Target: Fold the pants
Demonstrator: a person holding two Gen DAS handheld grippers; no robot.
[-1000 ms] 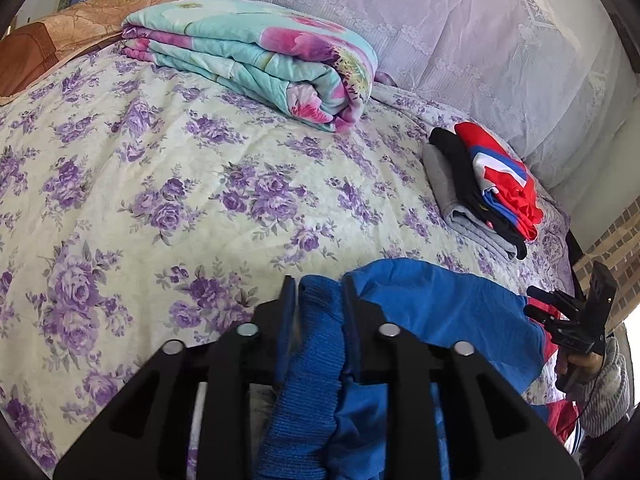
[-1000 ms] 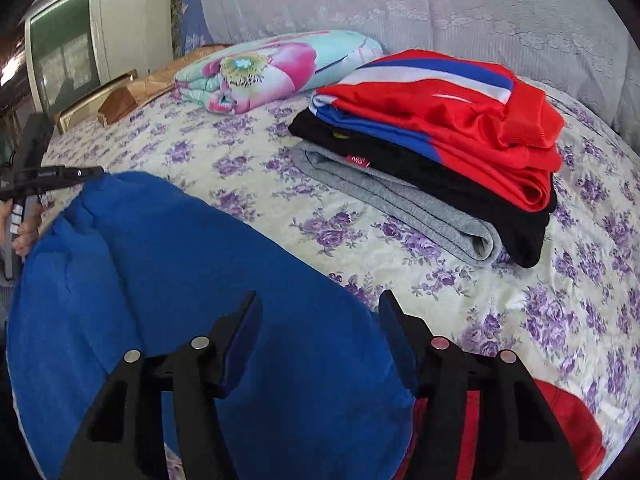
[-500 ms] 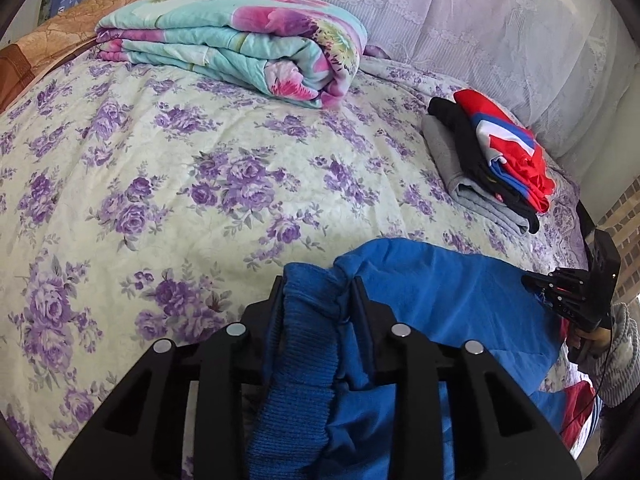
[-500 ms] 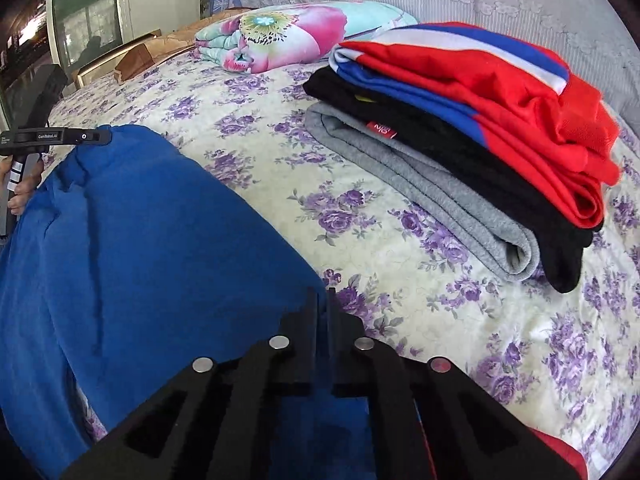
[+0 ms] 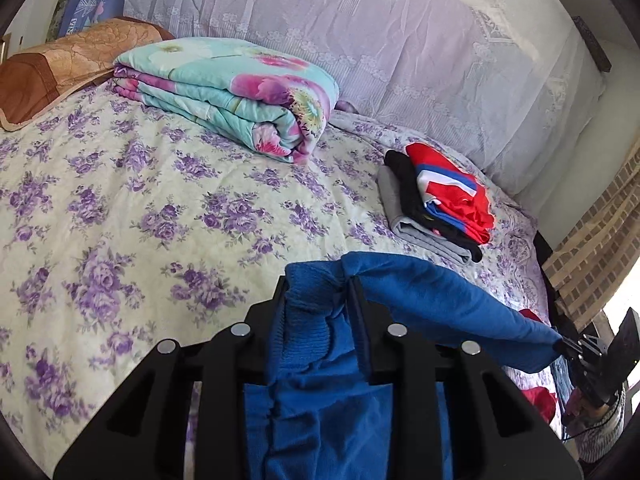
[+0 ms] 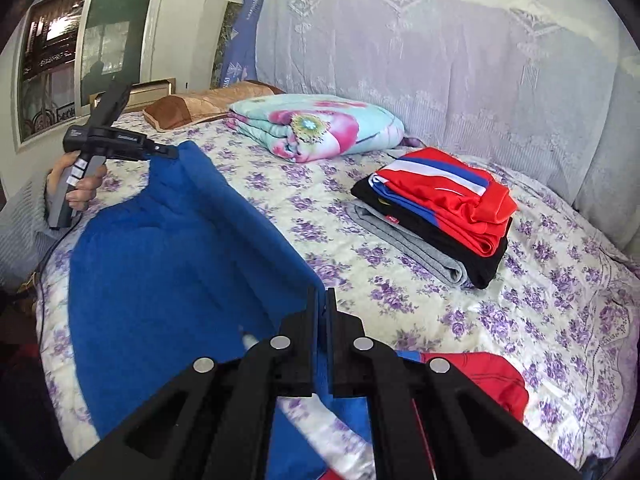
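Blue pants point(image 5: 440, 300) hang stretched between my two grippers above the flowered bed point(image 5: 120, 200). My left gripper point(image 5: 318, 284) has the ribbed waistband bunched between its fingers, its jaws closing on the cloth. In the right wrist view the left gripper point(image 6: 168, 151) pinches the far corner of the blue pants point(image 6: 168, 260), with a hand point(image 6: 84, 188) on its grip. My right gripper point(image 6: 322, 296) is shut on the near edge of the blue cloth. In the left wrist view the right gripper point(image 5: 568, 346) holds the other end at far right.
A stack of folded clothes point(image 6: 436, 208), grey, black and red-blue, lies to the right on the bed. A folded floral quilt point(image 5: 232, 88) and a brown pillow point(image 5: 52, 72) sit at the back. A red garment point(image 6: 480, 376) lies under the right gripper. A window point(image 6: 80, 48) is at left.
The right gripper went from open over the blue cloth to shut on its edge. Both grippers have risen, and the pants now hang taut between them.
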